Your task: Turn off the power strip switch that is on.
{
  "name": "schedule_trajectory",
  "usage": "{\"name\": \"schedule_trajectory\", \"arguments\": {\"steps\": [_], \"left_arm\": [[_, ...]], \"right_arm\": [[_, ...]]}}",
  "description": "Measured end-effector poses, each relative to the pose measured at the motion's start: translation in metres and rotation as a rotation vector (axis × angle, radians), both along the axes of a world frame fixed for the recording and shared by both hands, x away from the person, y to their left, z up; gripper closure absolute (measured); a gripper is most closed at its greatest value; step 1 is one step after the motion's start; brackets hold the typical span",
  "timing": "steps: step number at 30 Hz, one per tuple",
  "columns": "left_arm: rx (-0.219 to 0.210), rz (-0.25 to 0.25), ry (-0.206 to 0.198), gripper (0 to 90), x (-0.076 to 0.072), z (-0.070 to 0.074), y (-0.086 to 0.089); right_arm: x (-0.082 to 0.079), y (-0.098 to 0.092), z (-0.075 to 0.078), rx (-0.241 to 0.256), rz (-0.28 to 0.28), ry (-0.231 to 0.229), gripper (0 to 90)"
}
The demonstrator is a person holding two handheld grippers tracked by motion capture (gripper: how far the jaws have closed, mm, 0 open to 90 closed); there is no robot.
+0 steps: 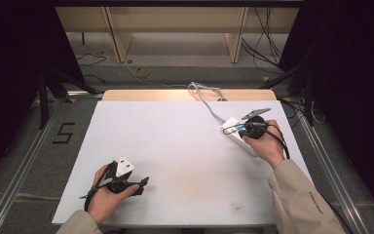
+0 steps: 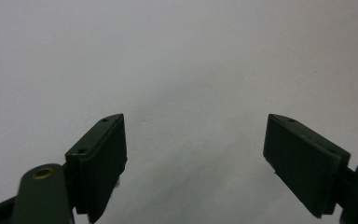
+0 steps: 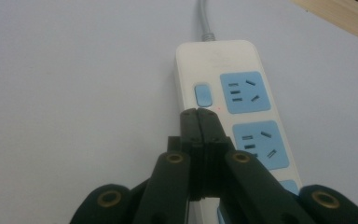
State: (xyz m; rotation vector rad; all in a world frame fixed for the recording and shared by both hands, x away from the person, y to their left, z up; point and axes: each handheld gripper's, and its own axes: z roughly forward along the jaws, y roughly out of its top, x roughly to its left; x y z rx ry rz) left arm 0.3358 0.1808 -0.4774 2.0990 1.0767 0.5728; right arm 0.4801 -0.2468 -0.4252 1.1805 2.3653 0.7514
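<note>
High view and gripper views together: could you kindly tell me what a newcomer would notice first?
First, the white power strip with blue sockets, lying at the table's far right, its cable running off the far edge. The right gripper, jaws shut, points at the strip's blue switch. The left gripper sits near the front left with jaws wide open above bare white tabletop.

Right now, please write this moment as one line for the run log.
right gripper: shut, tips at power strip near blue switch | left gripper: open, holds nothing, over white table
</note>
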Motion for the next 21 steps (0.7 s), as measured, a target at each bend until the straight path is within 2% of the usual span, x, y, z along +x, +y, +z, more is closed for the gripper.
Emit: {"name": "schedule_trajectory", "arguments": {"steps": [21], "left_arm": [[0.0, -0.004, 0.0, 21.0, 0.0, 0.0, -0.001]], "right_arm": [[0.014, 0.006, -0.002, -0.011, -0.002, 0.014, 90.0]]}}
